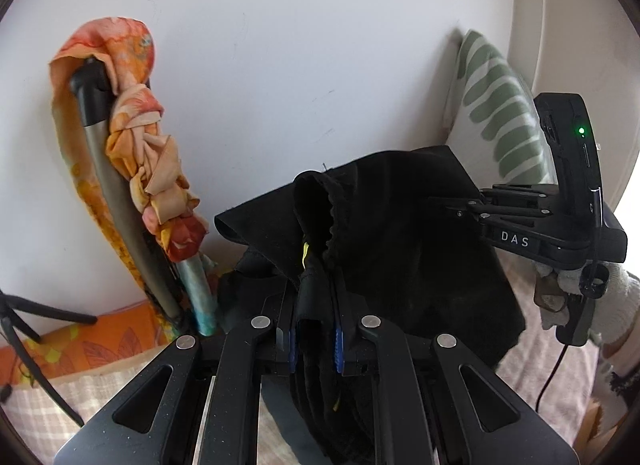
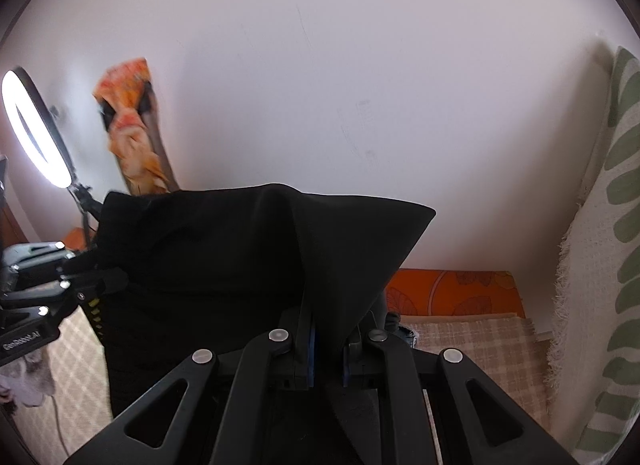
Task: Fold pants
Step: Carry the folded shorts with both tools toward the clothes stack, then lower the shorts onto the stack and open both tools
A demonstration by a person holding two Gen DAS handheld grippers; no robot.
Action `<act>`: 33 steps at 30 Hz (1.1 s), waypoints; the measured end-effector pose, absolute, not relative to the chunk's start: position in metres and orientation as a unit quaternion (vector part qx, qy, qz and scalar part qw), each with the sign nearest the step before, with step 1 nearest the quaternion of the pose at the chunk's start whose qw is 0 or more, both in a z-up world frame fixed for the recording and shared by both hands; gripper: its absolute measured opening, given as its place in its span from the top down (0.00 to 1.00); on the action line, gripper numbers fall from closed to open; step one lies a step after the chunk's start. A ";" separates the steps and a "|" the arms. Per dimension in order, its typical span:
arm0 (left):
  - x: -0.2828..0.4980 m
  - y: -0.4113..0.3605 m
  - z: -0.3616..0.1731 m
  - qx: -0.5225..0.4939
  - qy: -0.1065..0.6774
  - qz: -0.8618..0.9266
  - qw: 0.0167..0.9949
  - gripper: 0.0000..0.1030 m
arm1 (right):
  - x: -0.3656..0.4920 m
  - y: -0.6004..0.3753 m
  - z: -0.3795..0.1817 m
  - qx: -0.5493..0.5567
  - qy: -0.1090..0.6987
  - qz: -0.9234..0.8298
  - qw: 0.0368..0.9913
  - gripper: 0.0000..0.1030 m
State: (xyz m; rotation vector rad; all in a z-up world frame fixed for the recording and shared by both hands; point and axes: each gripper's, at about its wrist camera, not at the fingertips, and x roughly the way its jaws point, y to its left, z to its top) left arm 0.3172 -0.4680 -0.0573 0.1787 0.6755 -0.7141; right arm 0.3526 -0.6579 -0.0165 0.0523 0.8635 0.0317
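Aloft, black pants [image 1: 400, 233], both jaws clamped on them

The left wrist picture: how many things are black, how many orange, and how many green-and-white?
Black: 3, the pants, the left gripper and the right gripper, both with jaws shut on the pants
Orange: 2, the knotted floral cloth and the orange leaf-print bedding
Green-and-white: 1, the leaf-pattern pillow
Total: 6
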 end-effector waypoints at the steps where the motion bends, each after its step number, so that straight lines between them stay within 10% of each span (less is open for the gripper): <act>1: 0.318 -0.470 -0.059 0.089 0.325 -0.340 0.878 0.89 | 0.355 -0.658 -0.020 0.026 0.421 0.015 0.907 0.91; 6: 0.326 -0.477 -0.067 0.104 0.336 -0.311 0.883 0.82 | 0.364 -0.670 -0.025 0.041 0.418 -0.025 0.907 0.65; 13: 0.326 -0.473 -0.062 0.106 0.330 -0.286 0.893 0.39 | 0.344 -0.690 -0.017 0.074 0.406 -0.053 0.909 0.33; 33: 0.235 -0.448 -0.030 0.106 0.309 -0.328 0.886 0.27 | 0.258 -0.677 0.041 0.088 0.376 -0.061 0.920 0.16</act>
